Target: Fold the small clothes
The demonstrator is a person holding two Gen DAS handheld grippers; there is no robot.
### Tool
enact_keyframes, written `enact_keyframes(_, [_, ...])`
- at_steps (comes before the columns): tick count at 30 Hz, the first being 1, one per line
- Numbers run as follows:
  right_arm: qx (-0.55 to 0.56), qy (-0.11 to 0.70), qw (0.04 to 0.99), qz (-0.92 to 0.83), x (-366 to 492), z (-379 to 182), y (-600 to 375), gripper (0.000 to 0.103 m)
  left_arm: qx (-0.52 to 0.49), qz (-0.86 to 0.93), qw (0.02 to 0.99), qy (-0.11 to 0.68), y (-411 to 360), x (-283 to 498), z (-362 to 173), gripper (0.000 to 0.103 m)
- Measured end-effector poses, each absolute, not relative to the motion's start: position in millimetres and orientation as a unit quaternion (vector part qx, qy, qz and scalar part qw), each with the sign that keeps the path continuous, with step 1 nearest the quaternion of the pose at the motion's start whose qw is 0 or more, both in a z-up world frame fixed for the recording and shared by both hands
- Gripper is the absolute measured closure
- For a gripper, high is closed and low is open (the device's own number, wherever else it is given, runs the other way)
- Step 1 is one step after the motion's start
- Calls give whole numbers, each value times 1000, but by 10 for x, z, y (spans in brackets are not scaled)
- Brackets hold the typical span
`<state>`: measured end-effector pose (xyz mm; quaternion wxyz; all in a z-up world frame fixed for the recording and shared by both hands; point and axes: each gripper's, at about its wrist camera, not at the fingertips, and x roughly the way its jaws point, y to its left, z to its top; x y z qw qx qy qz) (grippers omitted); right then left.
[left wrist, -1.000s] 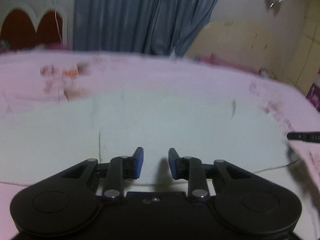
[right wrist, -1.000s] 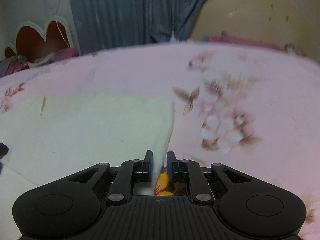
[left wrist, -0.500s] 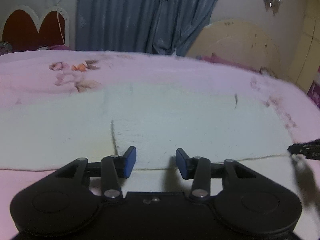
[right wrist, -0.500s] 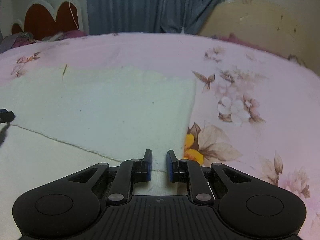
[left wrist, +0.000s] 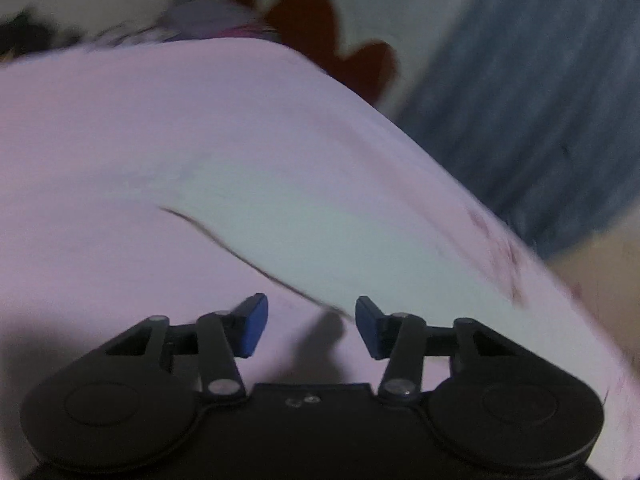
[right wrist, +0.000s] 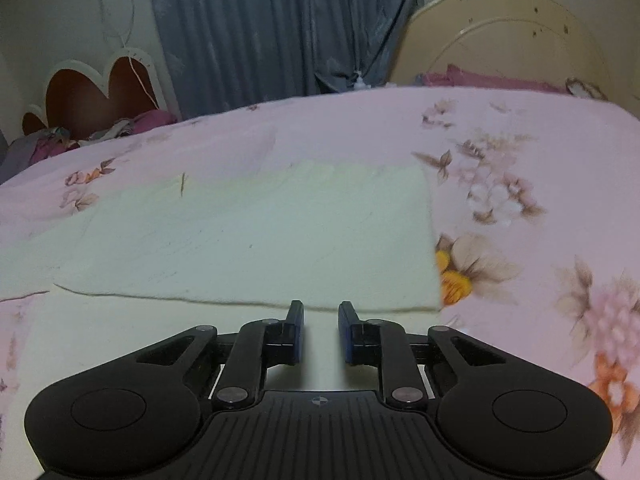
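Observation:
A pale cream cloth [right wrist: 256, 240] lies flat on the pink floral bedspread [right wrist: 520, 168], with an upper layer folded over a lower one; the fold's front edge runs just ahead of my right gripper [right wrist: 320, 322]. That gripper is open, empty, and sits over the lower layer. In the blurred, tilted left wrist view the same cloth [left wrist: 320, 220] shows with its dark-lined edge running diagonally. My left gripper [left wrist: 311, 322] is wide open and empty, just short of that edge.
A blue-grey curtain [right wrist: 280, 28] hangs behind the bed. A heart-shaped red and white headboard [right wrist: 92, 92] stands at the far left with clothes piled by it. A round cream panel [right wrist: 512, 44] leans at the far right.
My right gripper let go of the cloth's edge, opened and drew back. My left gripper opened wider, then swung and tilted sharply, blurring its view.

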<state>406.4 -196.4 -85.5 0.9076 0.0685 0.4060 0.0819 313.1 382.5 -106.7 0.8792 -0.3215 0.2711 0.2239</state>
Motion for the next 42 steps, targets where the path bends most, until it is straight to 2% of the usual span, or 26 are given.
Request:
enact_keyframes(4, [63, 406, 908, 86, 4070, -816, -1764, 83, -386, 220, 863, 241, 4171, 3140, -1150, 62])
enact_keyframes(8, [78, 405, 907, 82, 4144, -787, -1679, 83, -407, 227, 856, 222, 4281, 3204, -1209, 71])
enact_keyframes(10, [79, 405, 907, 80, 4183, -776, -1655, 83, -416, 239, 850, 219, 4328, 3201, -1221, 87])
enact_keyframes(11, [80, 406, 907, 80, 4198, -773, -1646, 83, -415, 244, 847, 225, 4352, 3227, -1241, 100])
enact_keyframes(14, [83, 406, 907, 80, 4212, -761, -1656, 83, -398, 234, 859, 222, 4328, 3284, -1156, 101])
enact_keyframes(18, [91, 403, 908, 74, 4185, -750, -1740, 83, -351, 174, 895, 213, 3868, 3448, -855, 101])
enact_keyframes(28, [110, 390, 913, 57, 4081, -701, -2123, 83, -238, -40, 937, 252, 1917, 4352, -390, 101])
enact_keyframes(34, [127, 381, 914, 50, 4000, -665, -2445, 83, -169, -114, 929, 307, 819, 4744, -448, 101])
enact_keyframes(36, [132, 379, 915, 46, 3973, -664, -2561, 83, -149, -132, 926, 321, 577, 4596, -531, 101])
enact_keyframes(42, [146, 384, 911, 38, 3888, -674, -2879, 83, -109, -172, 909, 365, -57, 4829, -899, 100])
